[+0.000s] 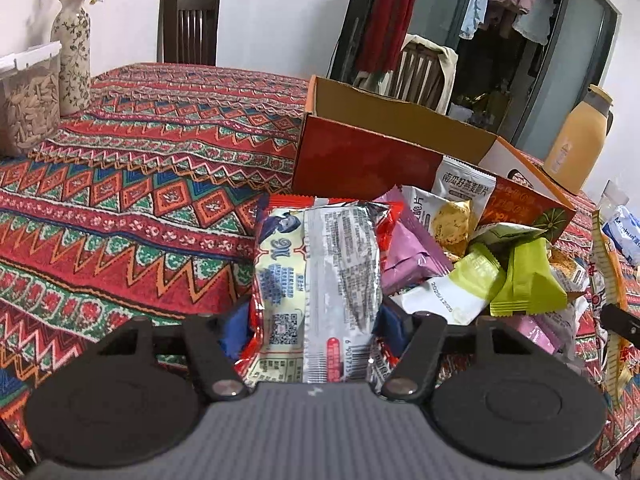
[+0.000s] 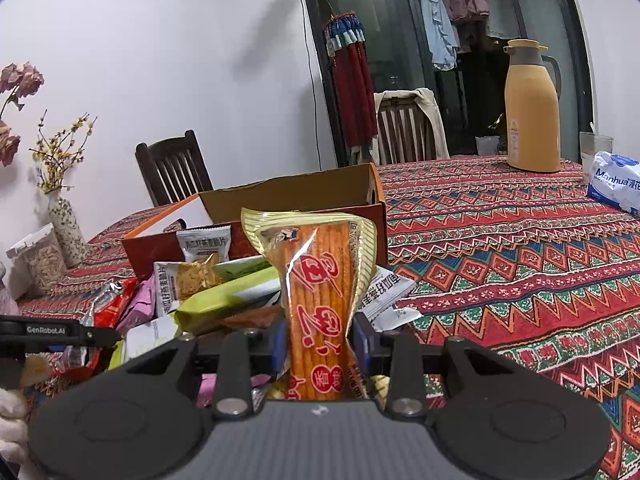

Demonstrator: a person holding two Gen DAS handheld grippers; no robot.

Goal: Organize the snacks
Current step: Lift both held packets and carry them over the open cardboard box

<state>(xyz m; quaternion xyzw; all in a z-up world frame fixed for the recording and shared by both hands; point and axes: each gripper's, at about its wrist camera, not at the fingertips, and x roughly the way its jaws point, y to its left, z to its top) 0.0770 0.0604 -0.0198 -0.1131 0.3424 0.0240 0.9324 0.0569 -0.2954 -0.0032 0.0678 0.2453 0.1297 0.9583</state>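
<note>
Your right gripper [image 2: 318,344] clamps the orange stick packet [image 2: 318,304]; your left gripper [image 1: 308,328] squeezes the silver packet [image 1: 320,276], both ready for the box [image 1: 360,160]

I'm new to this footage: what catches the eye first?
The right gripper, shut on an orange stick-snack pack held upright. The left gripper has a silver-and-red packet between its fingers. Behind both lie a bright snack pile and an open red box on the patterned tablecloth.
</note>
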